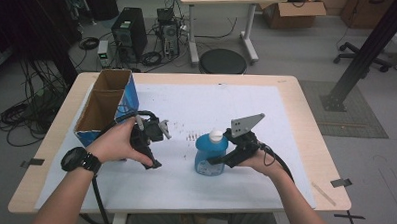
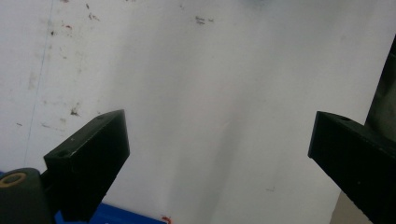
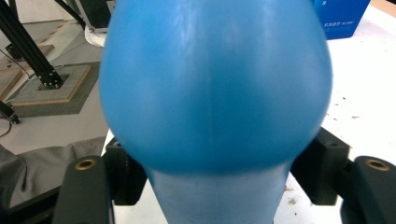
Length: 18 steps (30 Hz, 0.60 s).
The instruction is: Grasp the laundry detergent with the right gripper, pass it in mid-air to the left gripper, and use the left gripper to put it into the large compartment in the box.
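- High view: blue bottle (image 1: 211, 155) with a white cap (image 1: 215, 135), upright on the white sheet (image 1: 226, 113) covering the bench (image 1: 306, 131), right of centre and nearer the front edge than the back.
- Right gripper (image 1: 220, 159) brought in from the bottle's right side, jaws set around the bottle's body; right hand (image 1: 261, 161) behind it, grey plate (image 1: 245, 124) sticking up above.
- Left gripper (image 1: 155, 148) held in the left hand (image 1: 116, 143) over the sheet, left of centre, well apart from the bottle; black watch (image 1: 78, 160) on that wrist.
- Open cardboard box (image 1: 105, 105) with blue sides standing at the left edge of the bench, just behind the left hand, split into two compartments.
- Left gripper view: jaws spread wide, nothing between them, looking down on bare, speckled white sheet (image 2: 210, 93); strip of blue at the bottom edge, too little showing to name.
- Right gripper view: bottle (image 3: 215, 84) close up, its rounded blue body bulging above a paler, narrower part between the jaws; both jaws tight against the sides, so clamped on the bottle.
- Blue box (image 3: 343, 16) at the top right corner of that view, white sheet (image 3: 364, 107) beneath it.
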Each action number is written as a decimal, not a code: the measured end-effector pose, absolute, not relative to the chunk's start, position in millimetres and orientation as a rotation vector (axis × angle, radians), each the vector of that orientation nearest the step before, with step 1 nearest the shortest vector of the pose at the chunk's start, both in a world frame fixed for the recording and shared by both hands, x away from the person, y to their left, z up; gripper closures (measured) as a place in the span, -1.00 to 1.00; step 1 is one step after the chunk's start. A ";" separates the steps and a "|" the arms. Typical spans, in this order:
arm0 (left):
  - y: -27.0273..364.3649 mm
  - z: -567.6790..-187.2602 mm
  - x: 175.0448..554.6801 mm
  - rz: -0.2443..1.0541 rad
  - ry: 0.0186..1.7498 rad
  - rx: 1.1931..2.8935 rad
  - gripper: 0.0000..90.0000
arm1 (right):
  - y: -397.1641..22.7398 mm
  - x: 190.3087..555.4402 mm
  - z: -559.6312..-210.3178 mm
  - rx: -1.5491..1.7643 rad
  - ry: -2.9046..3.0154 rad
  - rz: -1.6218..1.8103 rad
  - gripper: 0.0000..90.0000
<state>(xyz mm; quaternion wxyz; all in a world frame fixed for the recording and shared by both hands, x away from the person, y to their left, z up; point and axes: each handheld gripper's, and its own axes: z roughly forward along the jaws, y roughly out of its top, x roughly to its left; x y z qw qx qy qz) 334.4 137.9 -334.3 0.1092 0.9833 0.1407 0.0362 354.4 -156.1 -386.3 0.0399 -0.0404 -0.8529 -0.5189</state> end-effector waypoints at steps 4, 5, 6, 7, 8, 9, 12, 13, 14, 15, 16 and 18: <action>137.5 -334.9 334.9 0.102 0.413 2.892 -0.87 | -157.2 355.1 -387.6 -0.118 -2.603 -1.593 -0.23; 137.5 -334.9 334.9 0.102 0.413 2.892 -0.87 | -157.2 355.1 -387.6 -0.118 -2.603 -1.593 -0.23; 137.2 -335.3 335.0 0.103 0.412 2.893 -0.87 | -157.2 355.1 -387.7 -0.116 -2.603 -1.594 -0.22; 137.1 -335.4 335.0 0.100 0.411 2.894 -0.87 | -157.1 355.1 -387.8 -0.111 -2.599 -1.596 -0.17; 136.7 -335.4 334.6 0.102 0.413 2.894 -0.87 | -157.0 354.9 -387.6 -0.107 -2.599 -1.598 -0.17; 136.7 -335.4 334.6 0.102 0.413 2.894 -0.87 | -157.0 354.9 -387.6 -0.107 -2.599 -1.598 -0.17; 136.5 -333.9 334.2 0.105 0.409 2.893 -0.87 | -157.3 354.7 -387.5 -0.104 -2.602 -1.602 -0.16; 136.6 -333.4 334.0 0.105 0.411 2.891 -0.87 | -157.4 354.2 -387.1 -0.102 -2.605 -1.606 -0.14; 136.9 -332.8 333.9 0.107 0.412 2.892 -0.87 | -157.6 354.0 -386.8 -0.102 -2.609 -1.612 -0.13; 137.1 -332.6 333.9 0.107 0.412 2.891 -0.87 | -157.9 354.0 -386.4 -0.102 -2.613 -1.619 -0.12; 137.1 -332.6 333.9 0.107 0.412 2.891 -0.87 | -157.9 354.0 -386.4 -0.102 -2.613 -1.619 -0.12; 137.3 -332.2 333.4 0.111 0.413 2.889 -0.87 | -159.6 355.1 -385.1 -0.109 -2.620 -1.632 -0.08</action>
